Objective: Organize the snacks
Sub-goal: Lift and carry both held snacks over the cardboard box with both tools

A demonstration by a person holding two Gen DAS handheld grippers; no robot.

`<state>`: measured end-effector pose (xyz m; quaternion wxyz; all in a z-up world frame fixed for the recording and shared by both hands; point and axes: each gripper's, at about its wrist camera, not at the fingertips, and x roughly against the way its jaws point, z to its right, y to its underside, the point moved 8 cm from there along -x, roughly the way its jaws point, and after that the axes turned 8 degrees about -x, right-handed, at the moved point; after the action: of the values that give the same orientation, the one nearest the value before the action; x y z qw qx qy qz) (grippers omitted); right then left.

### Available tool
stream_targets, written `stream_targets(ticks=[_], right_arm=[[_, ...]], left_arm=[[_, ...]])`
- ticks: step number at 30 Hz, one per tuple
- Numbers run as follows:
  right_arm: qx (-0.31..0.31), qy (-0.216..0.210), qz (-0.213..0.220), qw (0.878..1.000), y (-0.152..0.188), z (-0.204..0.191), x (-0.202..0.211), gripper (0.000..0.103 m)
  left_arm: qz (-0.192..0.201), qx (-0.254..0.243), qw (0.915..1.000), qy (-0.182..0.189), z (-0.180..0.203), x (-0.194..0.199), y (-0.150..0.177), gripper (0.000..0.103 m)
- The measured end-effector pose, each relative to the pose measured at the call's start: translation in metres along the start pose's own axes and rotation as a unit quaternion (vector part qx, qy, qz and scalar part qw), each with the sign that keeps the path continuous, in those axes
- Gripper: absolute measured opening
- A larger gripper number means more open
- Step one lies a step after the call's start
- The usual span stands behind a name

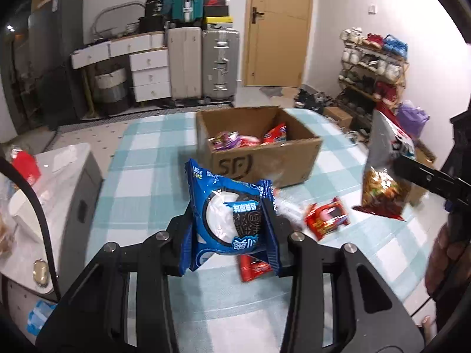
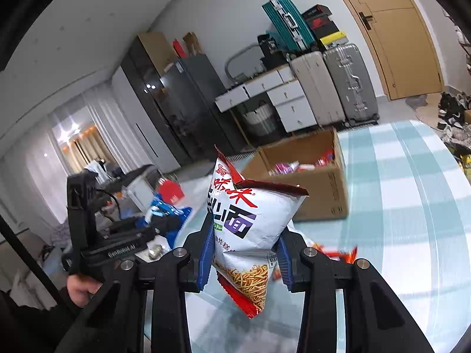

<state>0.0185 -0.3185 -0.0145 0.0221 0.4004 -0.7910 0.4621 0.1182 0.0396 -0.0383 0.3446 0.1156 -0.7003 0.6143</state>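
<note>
My left gripper (image 1: pixel 232 229) is shut on a blue Oreo pack (image 1: pixel 226 220) and holds it above the checked table, short of the open cardboard box (image 1: pixel 265 161). The box holds several snack packs. My right gripper (image 2: pixel 244 250) is shut on a white and red noodle snack bag (image 2: pixel 250 229), lifted above the table; the bag also shows at the right of the left wrist view (image 1: pixel 382 173). The box is ahead of it in the right wrist view (image 2: pixel 318 188). Two red snack packs (image 1: pixel 326 219) (image 1: pixel 253 267) lie on the table below my left gripper.
The teal and white checked tablecloth (image 1: pixel 153 153) covers the table. A grey side cabinet (image 1: pixel 67 176) with clutter stands to the left. Suitcases (image 1: pixel 203 61), a white drawer unit (image 1: pixel 147 70), a door and a shoe rack (image 1: pixel 374 67) lie beyond.
</note>
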Motion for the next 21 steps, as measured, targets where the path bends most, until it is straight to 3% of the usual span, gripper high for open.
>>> stream_targets(ticks=[2,8,15,21], right_arm=[[-0.003,-0.008,0.006,1.000,-0.011,-0.004,0.004,0.038],[-0.003,-0.021,0.025,0.999,-0.041,-0.016,0.019,0.038],[-0.003,-0.031,0.032,0.999,-0.072,-0.028,0.019,0.038],[0.014,-0.028,0.038,0.999,-0.105,-0.038,0.011,0.038]], left_arm=[[-0.003,0.013,0.9995,0.030,0.004,0.002,-0.009,0.037],[0.003,0.008,0.9980,0.063,0.022,0.011,-0.038,0.037],[0.009,0.012,0.9958,0.090,0.031,0.008,-0.081,0.037],[0.014,0.014,0.9959,0.088,0.028,-0.005,-0.120,0.037]])
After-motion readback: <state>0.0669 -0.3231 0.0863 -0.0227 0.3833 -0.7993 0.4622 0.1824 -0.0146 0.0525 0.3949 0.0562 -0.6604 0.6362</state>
